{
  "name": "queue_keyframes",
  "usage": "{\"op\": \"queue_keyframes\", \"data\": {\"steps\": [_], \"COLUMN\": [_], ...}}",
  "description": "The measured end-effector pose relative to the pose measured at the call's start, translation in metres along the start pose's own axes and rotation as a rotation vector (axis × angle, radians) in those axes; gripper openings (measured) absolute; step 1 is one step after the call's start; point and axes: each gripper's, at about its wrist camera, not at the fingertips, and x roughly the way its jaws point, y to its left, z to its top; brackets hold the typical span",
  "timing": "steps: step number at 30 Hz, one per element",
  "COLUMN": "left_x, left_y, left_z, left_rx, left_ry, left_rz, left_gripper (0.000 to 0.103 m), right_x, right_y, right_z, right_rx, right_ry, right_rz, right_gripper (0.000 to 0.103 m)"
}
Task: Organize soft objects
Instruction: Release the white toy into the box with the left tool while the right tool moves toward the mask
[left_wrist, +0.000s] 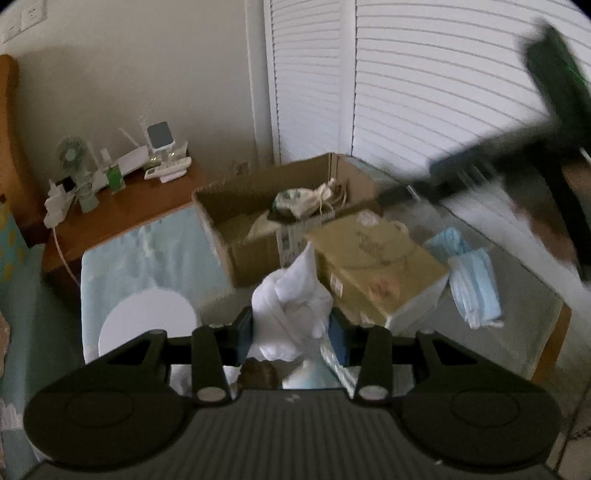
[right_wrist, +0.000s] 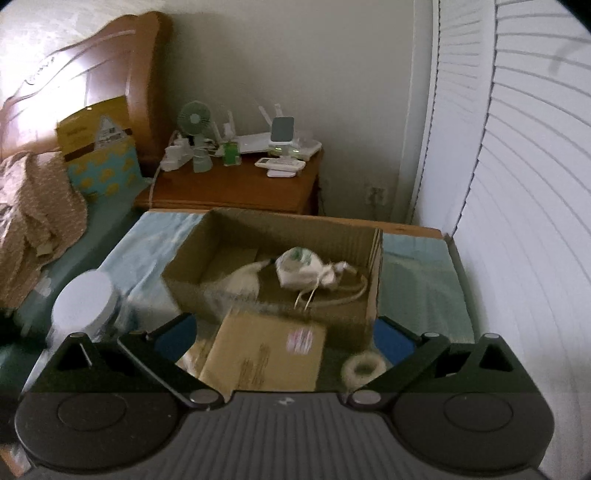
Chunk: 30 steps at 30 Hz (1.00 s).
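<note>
My left gripper is shut on a bunched white cloth and holds it above the table, in front of the open cardboard box. The box holds a white drawstring pouch with green print and another pale soft item. My right gripper is open and empty, above a closed brown carton in front of the box. The right gripper also shows as a dark blur at the upper right of the left wrist view.
A closed carton and blue face masks lie right of the box. A white round lid stands at the left, a tape roll at the right. A wooden nightstand with gadgets is behind; a louvered door is on the right.
</note>
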Motion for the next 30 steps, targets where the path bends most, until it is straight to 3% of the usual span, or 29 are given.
{"op": "queue_keyframes", "data": {"steps": [8, 15, 16, 17, 19, 22, 30], "left_x": [0.04, 0.097, 0.102, 0.106, 0.111, 0.103, 0.055], "left_y": [0.01, 0.033, 0.036, 0.039, 0.043, 0.039, 0.013], "left_z": [0.063, 0.103, 0.106, 0.109, 0.112, 0.108, 0.076], "left_rx": [0.011, -0.061, -0.072, -0.083, -0.11, -0.092, -0.06], "left_ry": [-0.001, 0.04, 0.028, 0.023, 0.019, 0.003, -0.03], "left_rz": [0.017, 0.067, 0.078, 0.09, 0.129, 0.153, 0.116], "left_gripper": [0.042, 0.044, 0.049, 0.067, 0.088, 0.088, 0.092], "right_x": [-0.028, -0.045, -0.047, -0.048, -0.05, -0.051, -0.052], "right_y": [0.004, 0.004, 0.004, 0.004, 0.003, 0.0, -0.006], "right_z": [-0.054, -0.072, -0.074, -0.076, -0.079, -0.084, -0.107], "right_rx": [0.007, -0.019, -0.027, -0.032, -0.044, -0.052, -0.044], "right_ry": [-0.021, -0.042, -0.047, -0.052, -0.053, -0.049, -0.002], "right_rz": [-0.02, -0.043, -0.048, -0.05, -0.048, -0.063, -0.079], "right_gripper": [0.103, 0.103, 0.103, 0.103, 0.103, 0.103, 0.103]}}
